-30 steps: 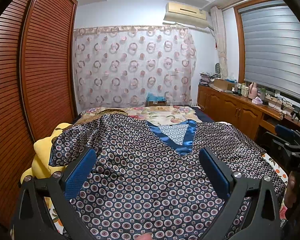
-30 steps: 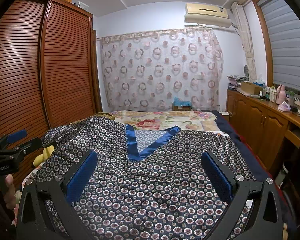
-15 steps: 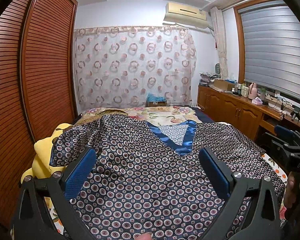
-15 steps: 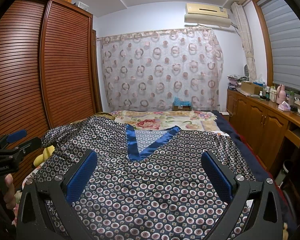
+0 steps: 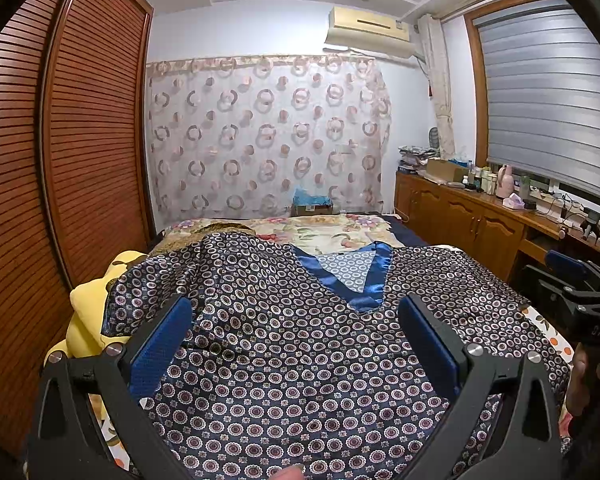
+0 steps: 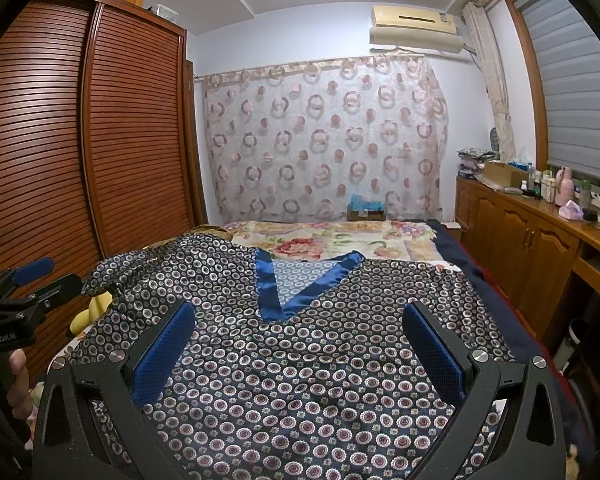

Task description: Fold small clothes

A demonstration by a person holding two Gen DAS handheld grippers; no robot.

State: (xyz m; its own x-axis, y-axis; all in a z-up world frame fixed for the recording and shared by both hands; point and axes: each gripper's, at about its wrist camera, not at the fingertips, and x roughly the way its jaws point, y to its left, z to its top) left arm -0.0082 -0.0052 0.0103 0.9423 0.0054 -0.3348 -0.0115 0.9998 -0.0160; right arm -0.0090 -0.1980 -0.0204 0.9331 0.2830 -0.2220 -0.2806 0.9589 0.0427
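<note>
Louvered wardrobe [image 5: 80, 152] at left, ring-patterned curtain [image 5: 264, 136] behind, air conditioner [image 6: 414, 24] above, cluttered wooden cabinet [image 6: 532, 240] at right.

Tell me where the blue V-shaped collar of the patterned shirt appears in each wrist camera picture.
Left wrist: blue V-shaped collar right of centre, just above mid-height.
Right wrist: collar near centre, slightly left.
Shared landmark: air conditioner high on the far wall.

Left gripper [image 5: 296, 344] and right gripper [image 6: 298, 350]: jaws wide apart.
</note>
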